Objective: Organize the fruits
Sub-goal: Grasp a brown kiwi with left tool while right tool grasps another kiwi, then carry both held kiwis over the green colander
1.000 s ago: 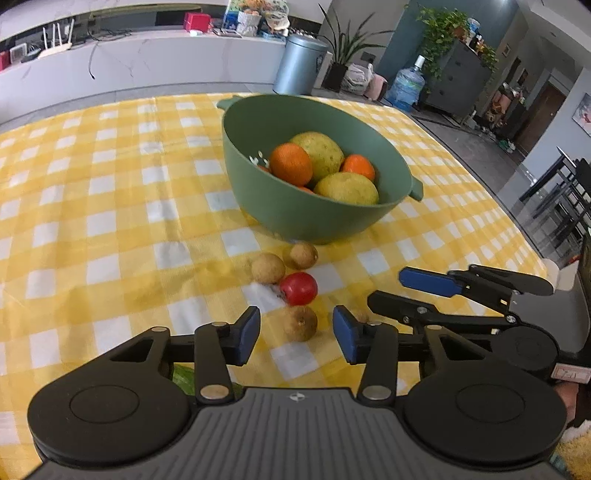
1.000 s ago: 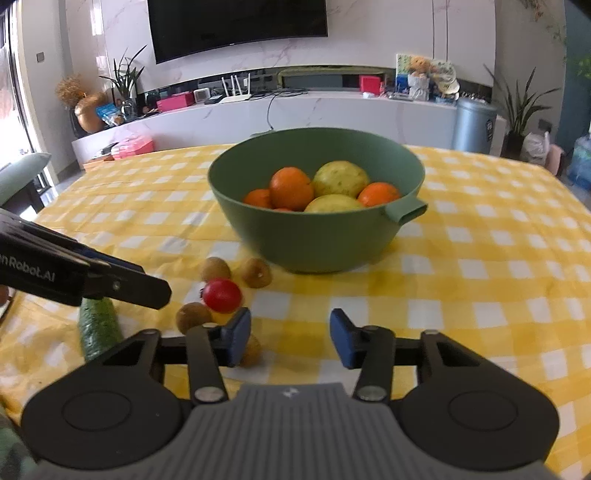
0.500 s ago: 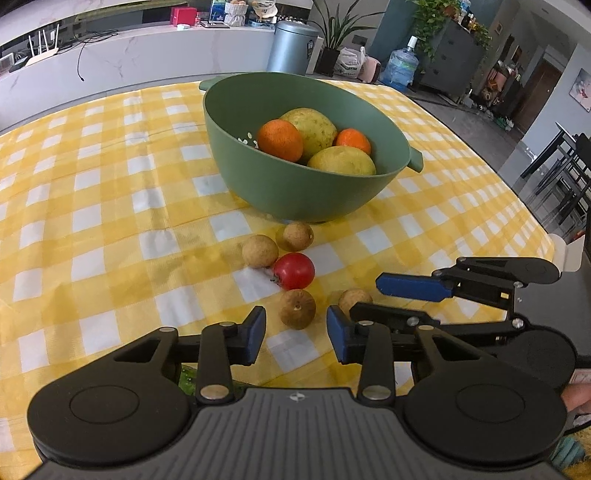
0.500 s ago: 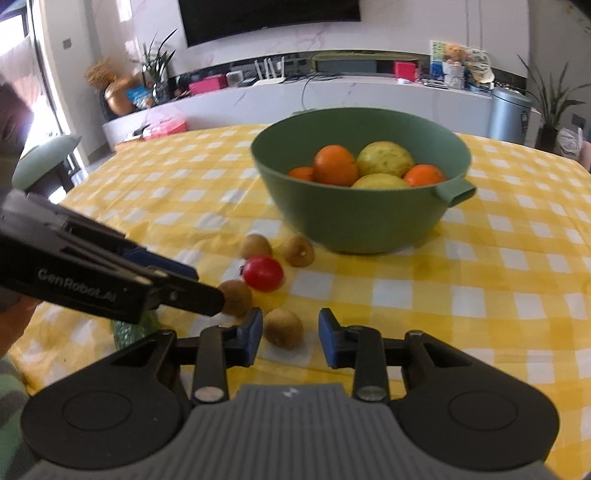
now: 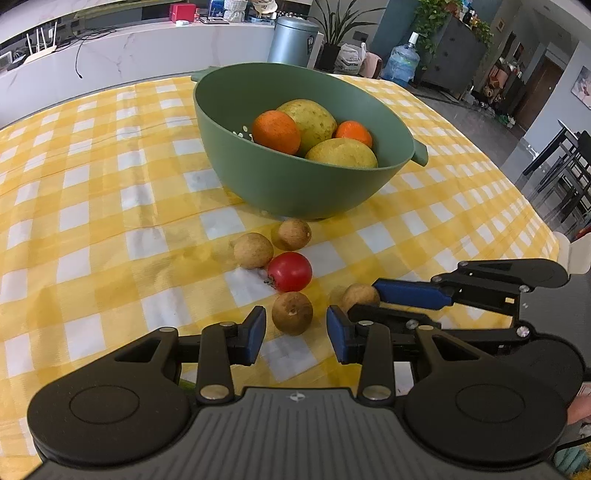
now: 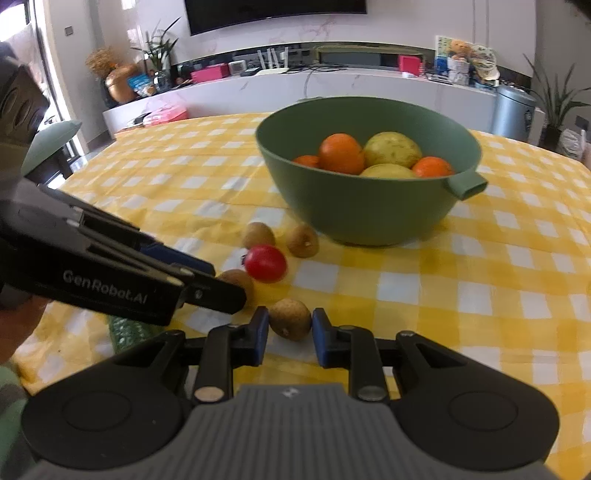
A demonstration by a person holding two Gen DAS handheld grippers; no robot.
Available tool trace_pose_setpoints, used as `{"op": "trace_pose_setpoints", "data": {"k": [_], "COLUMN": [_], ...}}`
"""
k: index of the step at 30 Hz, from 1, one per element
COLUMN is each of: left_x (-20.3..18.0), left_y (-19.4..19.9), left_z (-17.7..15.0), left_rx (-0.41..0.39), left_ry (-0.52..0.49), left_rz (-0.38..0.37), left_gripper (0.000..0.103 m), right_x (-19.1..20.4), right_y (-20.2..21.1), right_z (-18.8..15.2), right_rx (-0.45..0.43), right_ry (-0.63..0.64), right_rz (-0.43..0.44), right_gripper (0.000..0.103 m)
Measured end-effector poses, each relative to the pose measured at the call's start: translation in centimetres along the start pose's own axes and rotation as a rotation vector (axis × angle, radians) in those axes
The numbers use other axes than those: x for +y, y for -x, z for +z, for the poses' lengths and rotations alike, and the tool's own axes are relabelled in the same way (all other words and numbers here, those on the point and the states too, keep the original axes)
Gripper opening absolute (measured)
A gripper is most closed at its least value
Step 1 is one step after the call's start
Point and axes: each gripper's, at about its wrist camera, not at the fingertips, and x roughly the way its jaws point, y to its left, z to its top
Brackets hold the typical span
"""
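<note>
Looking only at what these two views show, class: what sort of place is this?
Most likely a home living and dining room: a wall television above a long white counter, a checked tablecloth under a fruit bowl.

Tight cluster in front, open cloth to the sides

My left gripper (image 5: 295,329) has a brown fruit (image 5: 292,313) between its open pads, the red tomato (image 5: 289,271) just beyond, and my right gripper (image 5: 364,303) crossing close on the right. The green bowl (image 5: 258,173) blocks straight ahead; I see bare checked tablecloth (image 5: 92,206) to the left.
</note>
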Motion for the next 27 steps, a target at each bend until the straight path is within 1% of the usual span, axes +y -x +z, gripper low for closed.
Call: {"op": "trace_pose_setpoints", "data": {"k": [3,5,7,9,20,27], "left_x": [-0.1,-0.3,-0.5,-0.6,-1.2,-1.7], "left_y": [-0.2,-0.5,-0.6,-0.7,0.2,1.3], "left_z": [0.1,0.0,0.0,0.0,0.0,0.4], "left_rx": [0.003,0.012,0.019,0.013,-0.003,-0.038], "left_ry": [-0.002,-0.012,-0.024,-0.029,-0.057,-0.067], "left_rz": [0.002,0.012,0.025,0.034,0.015,0.003], "left_gripper": [0.041,0.038,0.032,0.028,0.028,0.028], "right_x": [-0.4,-0.6,-0.7,-0.8,-1.1,-1.2], "right_y": [-0.1,0.0,0.1,0.2,0.4,1.2], "right_z": [0.0,0.1,0.0,0.0,0.1,0.4], "right_rx": [0.002,-0.001,-0.008,-0.009,-0.016,-0.058], "right_ry": [-0.024,-0.035,-0.041,-0.049,-0.067,-0.057], "right_rz": [-0.019,-0.027,-0.036,-0.041,-0.056,-0.071], "right_gripper": [0.022,0.022,0.022,0.022,0.022,0.021]}}
